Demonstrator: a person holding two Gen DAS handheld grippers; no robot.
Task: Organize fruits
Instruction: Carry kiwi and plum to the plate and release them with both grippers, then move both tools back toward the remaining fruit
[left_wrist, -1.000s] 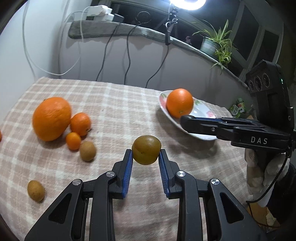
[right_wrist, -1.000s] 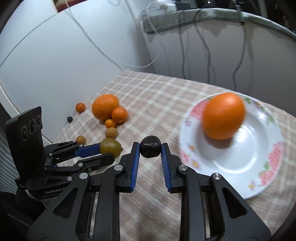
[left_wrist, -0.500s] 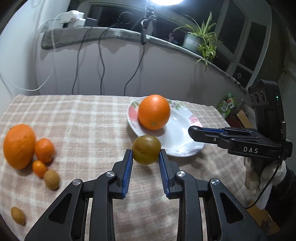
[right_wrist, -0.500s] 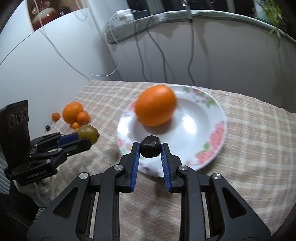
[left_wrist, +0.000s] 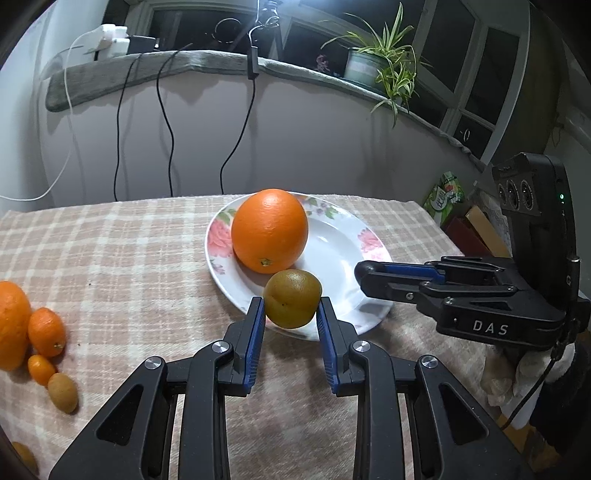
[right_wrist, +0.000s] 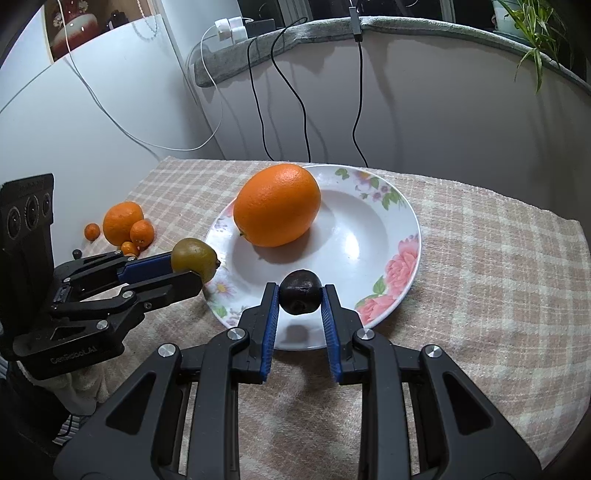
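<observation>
A white flowered plate (left_wrist: 354, 258) (right_wrist: 369, 229) on the checked cloth holds a large orange (left_wrist: 269, 230) (right_wrist: 277, 205). My left gripper (left_wrist: 291, 314) is shut on a greenish-brown round fruit (left_wrist: 293, 303) (right_wrist: 194, 258) and holds it over the plate's near-left rim. My right gripper (right_wrist: 300, 301) is shut on a small dark fruit (right_wrist: 300, 296) and holds it above the plate's front part. In the left wrist view the right gripper (left_wrist: 364, 275) reaches in from the right, and its fruit is hidden.
A cluster of fruit lies at the left of the cloth: a big orange (left_wrist: 13, 332) (right_wrist: 122, 221), smaller mandarins (left_wrist: 46, 332) (right_wrist: 142, 232), and small brown fruits (left_wrist: 62, 391). Cables hang down the wall behind. The table edge runs along the right (right_wrist: 576, 229).
Both grippers have moved with their fruits toward the plate. The left one came from the middle of the cloth to the plate's rim; the right one now hangs over the plate's front.
</observation>
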